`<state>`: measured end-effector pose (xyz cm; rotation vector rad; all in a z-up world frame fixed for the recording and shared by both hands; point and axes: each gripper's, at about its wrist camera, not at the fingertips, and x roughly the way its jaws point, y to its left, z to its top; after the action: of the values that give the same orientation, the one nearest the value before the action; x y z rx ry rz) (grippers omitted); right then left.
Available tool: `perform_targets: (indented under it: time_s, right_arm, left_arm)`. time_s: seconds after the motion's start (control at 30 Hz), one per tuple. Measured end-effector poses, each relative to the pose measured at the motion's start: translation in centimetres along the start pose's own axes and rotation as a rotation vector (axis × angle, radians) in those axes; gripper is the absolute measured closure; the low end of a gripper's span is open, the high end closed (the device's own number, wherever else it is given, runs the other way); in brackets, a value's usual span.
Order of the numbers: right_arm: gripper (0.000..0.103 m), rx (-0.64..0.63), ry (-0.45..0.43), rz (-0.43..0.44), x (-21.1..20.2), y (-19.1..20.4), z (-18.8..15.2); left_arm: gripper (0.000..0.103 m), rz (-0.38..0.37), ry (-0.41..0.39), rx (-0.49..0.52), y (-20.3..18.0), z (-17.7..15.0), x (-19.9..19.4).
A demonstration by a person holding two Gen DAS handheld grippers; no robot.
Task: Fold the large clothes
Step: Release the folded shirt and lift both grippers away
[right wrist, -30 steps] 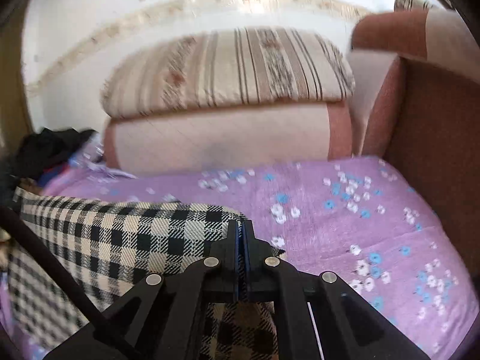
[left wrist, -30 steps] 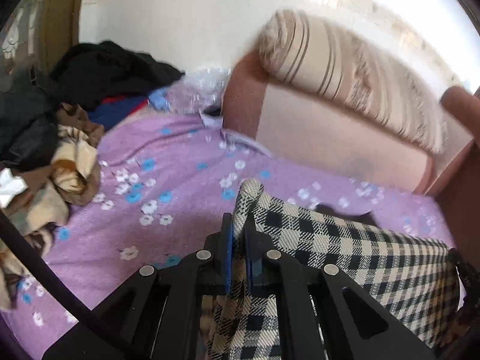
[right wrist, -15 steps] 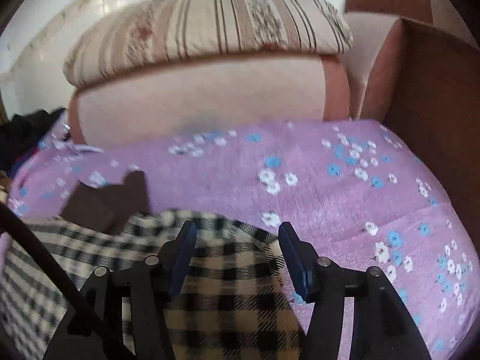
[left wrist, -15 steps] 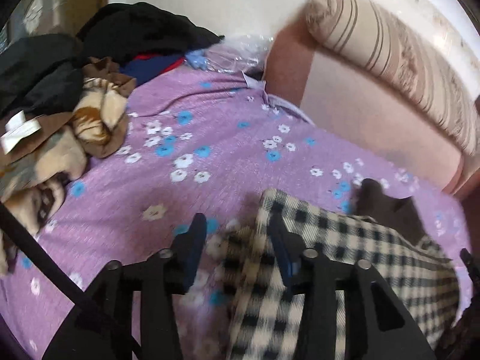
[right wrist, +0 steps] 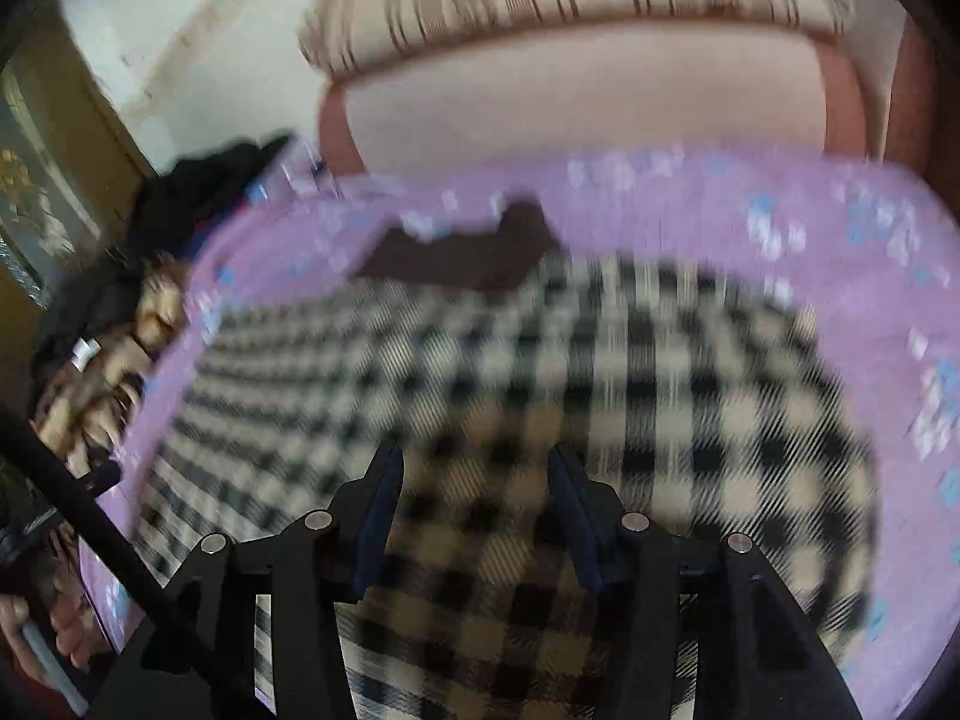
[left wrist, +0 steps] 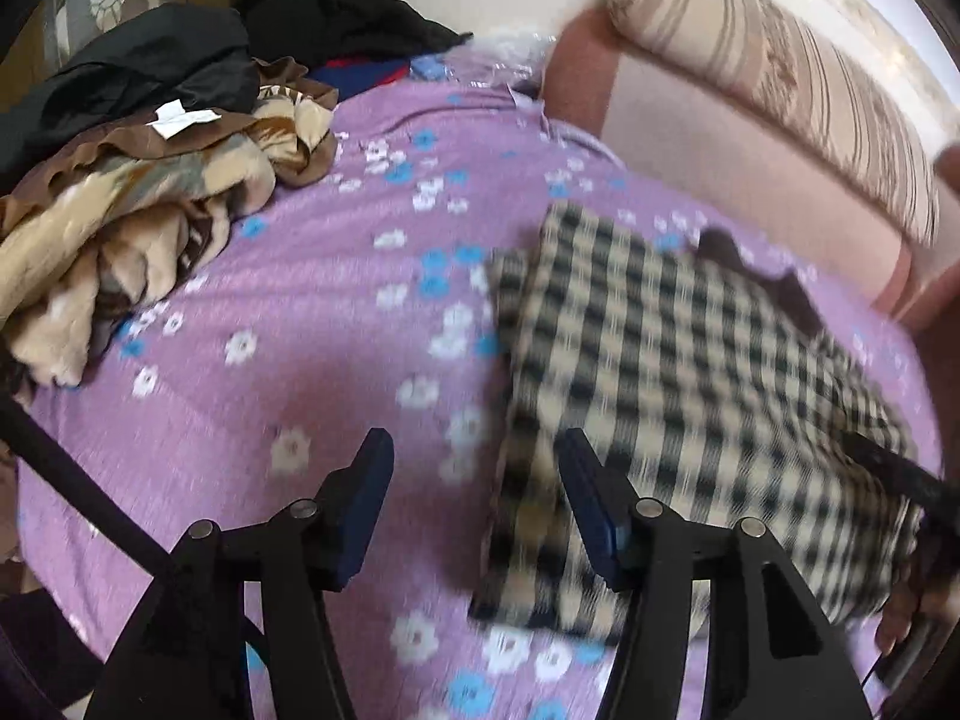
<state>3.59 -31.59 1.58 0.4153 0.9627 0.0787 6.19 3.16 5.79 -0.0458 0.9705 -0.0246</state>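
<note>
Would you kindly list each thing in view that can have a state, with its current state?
Left tongs: open, holding nothing.
Right tongs: open, above the cloth.
Checked garment: folded, lying flat on the purple floral sheet.
Brown-beige clothes: crumpled in a heap.
Black clothes: piled, unfolded.

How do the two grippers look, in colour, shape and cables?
The left gripper and the right gripper look alike: a black angular frame with round silver bolts and two flat fingers with dark blue pads. A black cable runs diagonally at the lower left of each wrist view. No markings or sleeves can be seen.
</note>
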Motion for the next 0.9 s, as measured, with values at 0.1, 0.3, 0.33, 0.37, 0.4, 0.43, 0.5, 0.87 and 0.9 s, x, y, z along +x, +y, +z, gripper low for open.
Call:
perform_targets:
  time_s: [0.1,0.3,0.33,0.37,0.4,0.43,0.5,0.87,0.9]
  right_arm:
    - [0.053,0.056,0.065,0.003,1.6,-1.4,-0.9]
    - [0.052,0.006,-0.059,0.031,-3.5,0.7,-1.1]
    - [0.052,-0.005,-0.084,0.033,-4.6,1.2,-1.4]
    - [0.052,-0.009,-0.102,0.039,-5.4,1.5,-1.6]
    - [0.052,-0.009,-0.115,0.045,-6.1,1.5,-1.7]
    - [0.052,-0.005,-0.123,0.049,-6.6,1.6,-1.7]
    - [0.052,0.017,-0.132,0.066,-7.6,1.0,-1.5]
    - [0.052,0.069,-0.117,0.155,-13.3,-0.1,-3.5]
    - [0.051,0.068,-0.114,0.143,-13.5,-0.2,-3.9]
  left_arm:
    - [0.047,0.021,0.004,0.039,-0.6,-1.3,-1.2]
    - [0.047,0.017,0.005,0.033,-0.9,-1.6,-3.0]
    - [0.047,0.013,0.008,0.029,-0.9,-1.6,-3.1]
    - [0.047,0.008,0.013,0.024,-1.0,-1.6,-3.3]
    - [0.047,0.006,0.016,0.022,-1.1,-1.7,-3.5]
    - [0.047,0.006,0.017,0.022,-1.2,-1.7,-3.6]
    - [0.047,0.006,0.013,0.029,-1.3,-1.9,-4.2]
    - [0.046,0.019,0.014,0.051,-0.5,-2.0,-3.5]
    - [0.046,0.019,0.013,0.052,-0.4,-2.0,-3.3]
